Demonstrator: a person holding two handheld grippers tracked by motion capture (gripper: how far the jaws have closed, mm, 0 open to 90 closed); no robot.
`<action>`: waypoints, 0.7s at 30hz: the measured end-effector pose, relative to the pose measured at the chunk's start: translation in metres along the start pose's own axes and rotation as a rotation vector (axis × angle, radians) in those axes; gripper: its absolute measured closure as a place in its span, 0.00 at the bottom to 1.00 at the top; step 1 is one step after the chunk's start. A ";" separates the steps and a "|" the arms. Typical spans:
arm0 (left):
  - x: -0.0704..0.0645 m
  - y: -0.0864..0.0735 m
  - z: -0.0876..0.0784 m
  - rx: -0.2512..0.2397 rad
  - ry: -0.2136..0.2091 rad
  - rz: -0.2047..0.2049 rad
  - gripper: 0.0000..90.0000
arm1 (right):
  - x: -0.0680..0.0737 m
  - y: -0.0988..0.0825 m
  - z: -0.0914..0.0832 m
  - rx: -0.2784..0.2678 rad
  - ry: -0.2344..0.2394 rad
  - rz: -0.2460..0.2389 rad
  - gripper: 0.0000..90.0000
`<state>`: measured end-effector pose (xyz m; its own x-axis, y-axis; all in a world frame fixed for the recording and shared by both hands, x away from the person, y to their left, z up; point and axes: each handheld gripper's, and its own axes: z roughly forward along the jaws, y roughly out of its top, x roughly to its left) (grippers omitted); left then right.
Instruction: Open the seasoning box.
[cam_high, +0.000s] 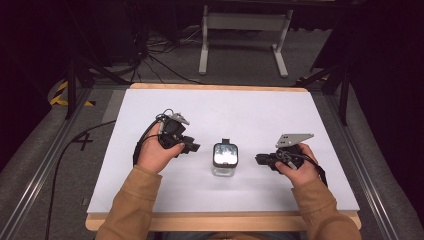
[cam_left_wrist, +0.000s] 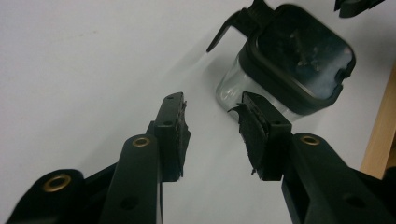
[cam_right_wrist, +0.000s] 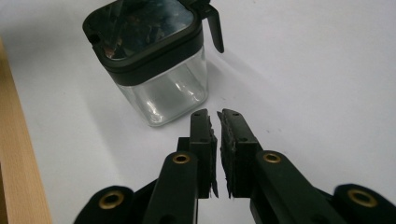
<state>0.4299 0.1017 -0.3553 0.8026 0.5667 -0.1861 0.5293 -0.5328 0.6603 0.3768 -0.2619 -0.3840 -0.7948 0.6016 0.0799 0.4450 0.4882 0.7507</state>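
Observation:
A small square clear glass jar (cam_high: 224, 159) with a black lid and a black handle at its far side stands on the white table (cam_high: 225, 107), between my two grippers. My left gripper (cam_high: 194, 148) is just to its left, jaws apart and empty. In the left gripper view the jar (cam_left_wrist: 285, 65) stands right beyond the left gripper (cam_left_wrist: 212, 112). My right gripper (cam_high: 259, 159) is to the jar's right, jaws nearly together with nothing between them. The right gripper view shows the jar (cam_right_wrist: 154, 60) a short way ahead and left of the right gripper (cam_right_wrist: 214, 116).
The white table has a wooden front edge (cam_high: 220, 220). A white metal frame (cam_high: 245, 35) and cables (cam_high: 150, 55) lie on the floor beyond the far edge. Metal rails (cam_high: 45, 165) run along both sides.

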 end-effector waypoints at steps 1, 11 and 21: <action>-0.002 0.004 0.003 -0.011 0.030 0.003 0.65 | 0.000 -0.001 -0.001 -0.001 -0.004 0.003 0.93; -0.007 0.024 0.021 -0.147 -0.029 -0.016 0.71 | -0.001 -0.019 -0.012 0.003 -0.032 0.048 0.91; -0.010 0.037 0.047 -0.186 -0.121 0.015 0.78 | 0.002 -0.028 -0.013 0.012 -0.037 0.067 0.90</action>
<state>0.4546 0.0468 -0.3634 0.8434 0.4736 -0.2537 0.4658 -0.4093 0.7845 0.3577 -0.2827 -0.3961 -0.7476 0.6557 0.1053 0.5014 0.4534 0.7369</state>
